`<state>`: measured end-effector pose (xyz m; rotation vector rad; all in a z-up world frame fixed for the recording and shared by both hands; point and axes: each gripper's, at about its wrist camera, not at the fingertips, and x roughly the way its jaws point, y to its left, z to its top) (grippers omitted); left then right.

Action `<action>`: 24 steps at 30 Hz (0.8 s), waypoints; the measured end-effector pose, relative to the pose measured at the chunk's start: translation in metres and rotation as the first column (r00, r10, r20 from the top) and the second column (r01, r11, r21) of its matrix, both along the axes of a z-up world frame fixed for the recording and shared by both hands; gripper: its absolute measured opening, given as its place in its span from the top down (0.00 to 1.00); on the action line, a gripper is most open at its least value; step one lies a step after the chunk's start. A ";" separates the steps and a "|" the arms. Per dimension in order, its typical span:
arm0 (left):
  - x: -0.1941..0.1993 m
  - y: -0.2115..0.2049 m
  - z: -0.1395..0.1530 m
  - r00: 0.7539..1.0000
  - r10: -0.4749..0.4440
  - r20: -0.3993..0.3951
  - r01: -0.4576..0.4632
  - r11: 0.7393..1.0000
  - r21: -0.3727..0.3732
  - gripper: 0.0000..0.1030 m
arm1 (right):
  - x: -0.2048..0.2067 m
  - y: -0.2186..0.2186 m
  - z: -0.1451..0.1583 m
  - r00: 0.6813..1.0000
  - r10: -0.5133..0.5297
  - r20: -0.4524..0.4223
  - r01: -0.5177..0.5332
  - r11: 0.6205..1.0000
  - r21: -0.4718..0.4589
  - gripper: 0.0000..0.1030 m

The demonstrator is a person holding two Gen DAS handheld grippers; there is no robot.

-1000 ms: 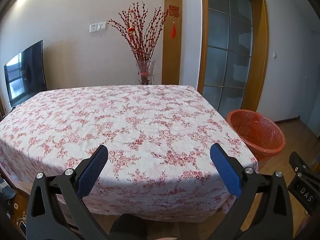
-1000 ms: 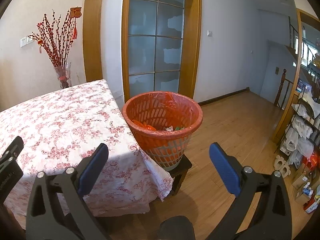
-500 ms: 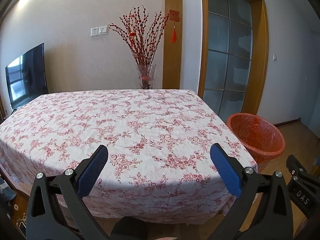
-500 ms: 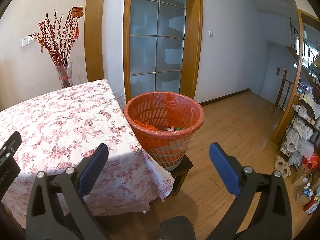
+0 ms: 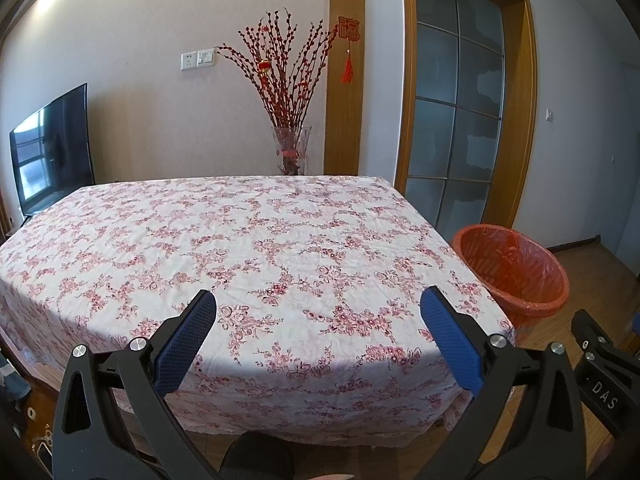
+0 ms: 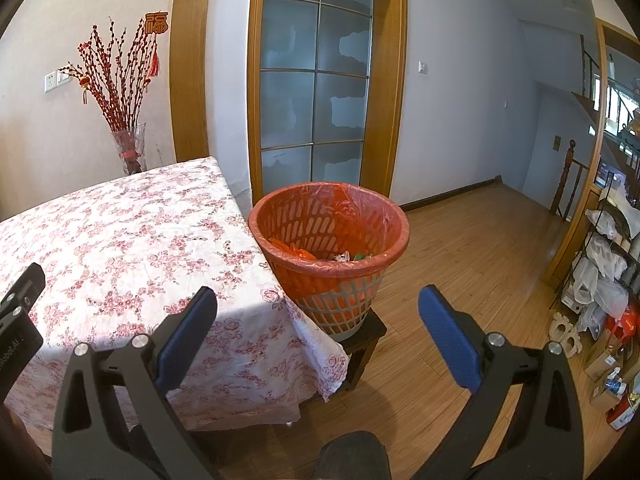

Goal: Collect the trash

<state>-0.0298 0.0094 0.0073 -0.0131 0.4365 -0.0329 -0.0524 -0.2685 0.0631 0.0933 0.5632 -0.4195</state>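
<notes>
Both the left claw [image 5: 318,320] and the right claw [image 6: 318,316] gape wide and empty, blue textured pads apart, over the floral-clothed tabletop [image 5: 240,240], while the round latticed trash basket [image 6: 330,256], lined with crinkled red plastic, stands on a dark stool [image 6: 366,334] beside the tabletop's corner.

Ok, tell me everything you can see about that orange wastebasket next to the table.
The wastebasket is a round, tapered plastic basket with slotted lattice walls, pale grey below and lined with a translucent orange-red bag folded over its rim. It stands upright on a small dark stool on the wooden floor, right at the corner of the table, where the floral tablecloth hangs against its side. Some trash lies at the bottom: orange plastic, plus small white and green bits. Neither gripper touches it.
</notes>
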 end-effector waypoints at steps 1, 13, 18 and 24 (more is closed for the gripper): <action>0.000 0.000 0.000 1.000 0.000 0.000 0.000 1.000 0.000 0.03 | 0.000 0.000 0.000 1.000 0.000 0.000 0.000 1.000 0.000 0.04; 0.001 0.000 -0.001 1.000 0.001 -0.004 -0.001 1.000 -0.003 0.03 | 0.000 0.000 0.000 1.000 0.000 0.000 0.000 1.000 0.000 0.04; 0.001 -0.001 -0.001 1.000 0.000 -0.005 0.000 1.000 -0.004 0.03 | 0.001 0.000 0.000 1.000 0.000 0.000 0.000 1.000 0.000 0.04; 0.002 -0.001 -0.001 1.000 -0.001 -0.010 0.001 1.000 -0.004 0.03 | 0.001 0.000 0.000 1.000 0.001 -0.001 -0.001 1.000 0.000 0.04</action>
